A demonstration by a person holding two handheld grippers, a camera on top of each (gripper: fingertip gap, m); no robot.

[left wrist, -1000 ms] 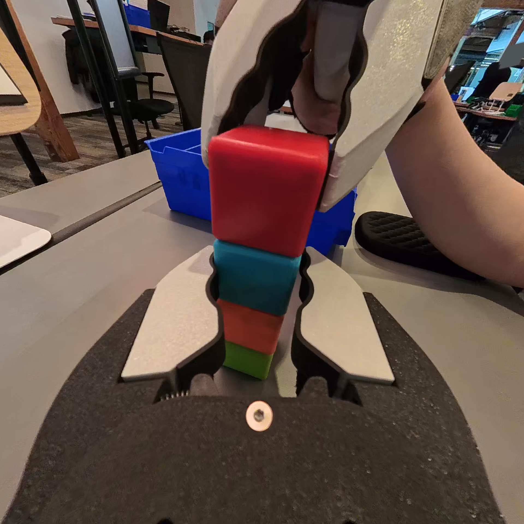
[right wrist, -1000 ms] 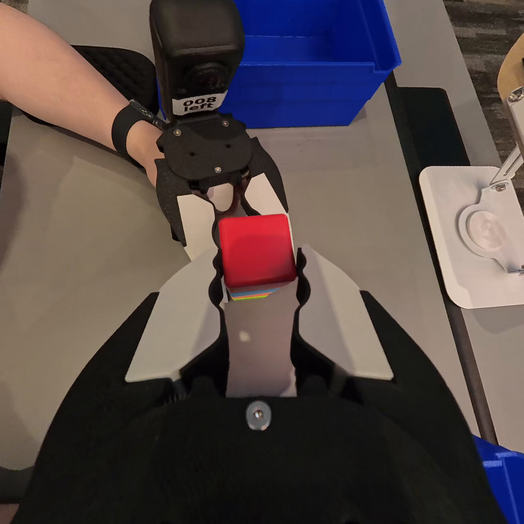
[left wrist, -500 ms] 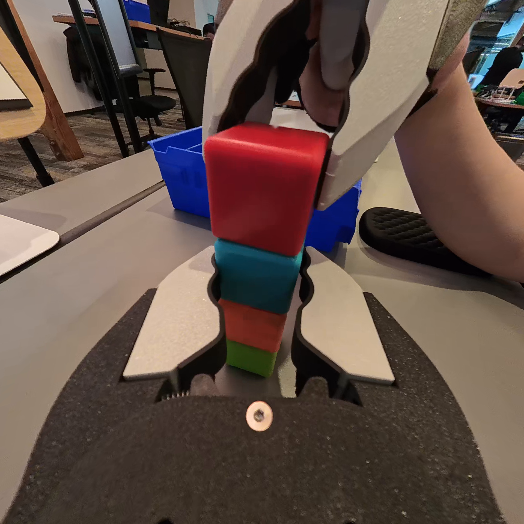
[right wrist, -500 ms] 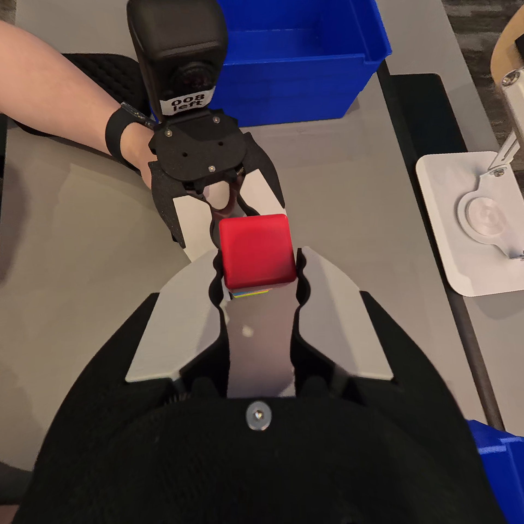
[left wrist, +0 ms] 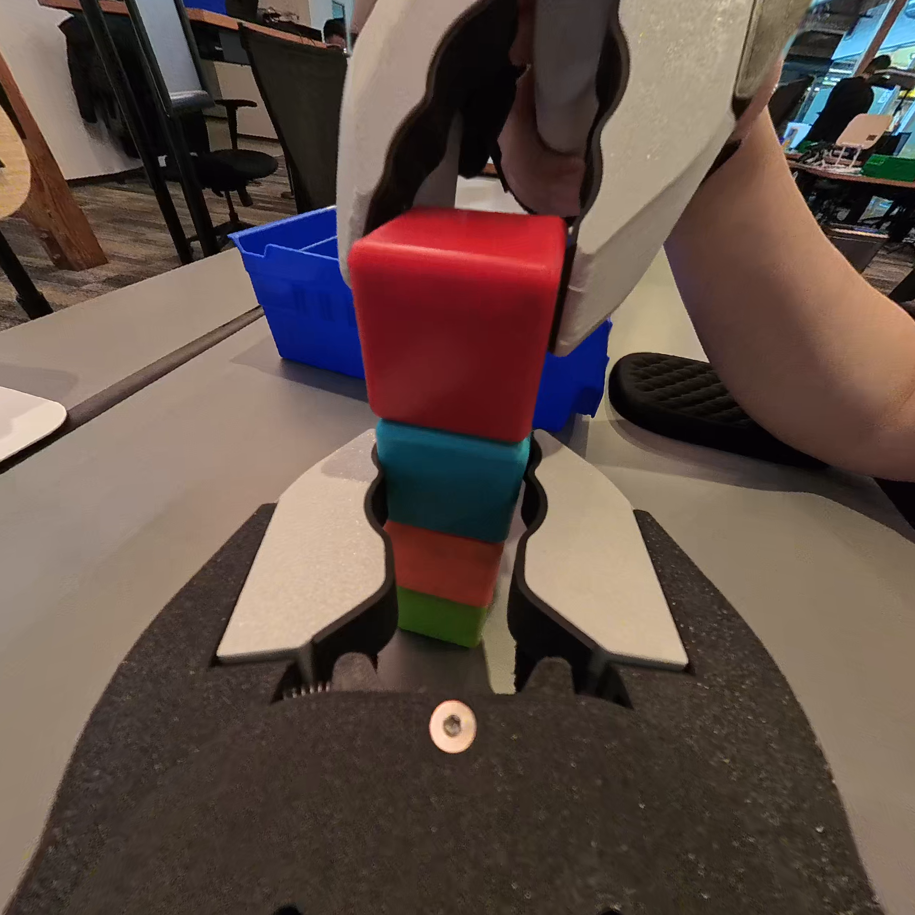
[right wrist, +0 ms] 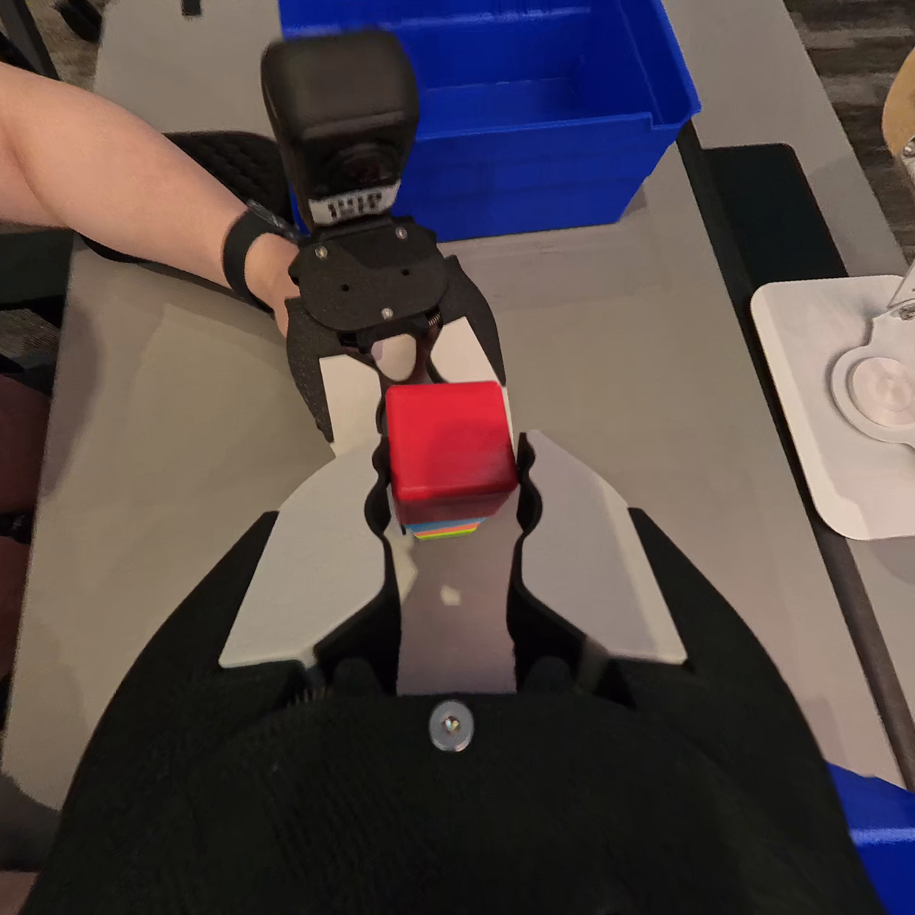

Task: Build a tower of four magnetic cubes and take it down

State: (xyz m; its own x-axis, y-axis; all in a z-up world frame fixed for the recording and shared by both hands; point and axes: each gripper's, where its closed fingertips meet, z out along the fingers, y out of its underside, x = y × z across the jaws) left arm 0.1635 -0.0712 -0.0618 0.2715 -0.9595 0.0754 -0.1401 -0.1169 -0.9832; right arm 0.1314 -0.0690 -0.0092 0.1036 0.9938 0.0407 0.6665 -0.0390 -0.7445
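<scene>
The left tongs (left wrist: 453,475) lie low and level over the grey tabletop (left wrist: 148,470), pinching the teal cube (left wrist: 450,482) above the orange cube (left wrist: 445,564) and green cube (left wrist: 438,619). The right tongs (right wrist: 450,460) point steeply down, pinching the smooth, round-edged red cube (left wrist: 455,327) on top. A blue plastic bin (left wrist: 302,297) stands behind.

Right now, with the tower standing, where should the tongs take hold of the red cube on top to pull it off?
Grip the red cube on its two flat opposite side faces, coming down from above, as the right tongs do. It sits topmost, so nothing blocks that approach, and the left tongs clamp the teal cube beneath, likely bracing the stack.
</scene>
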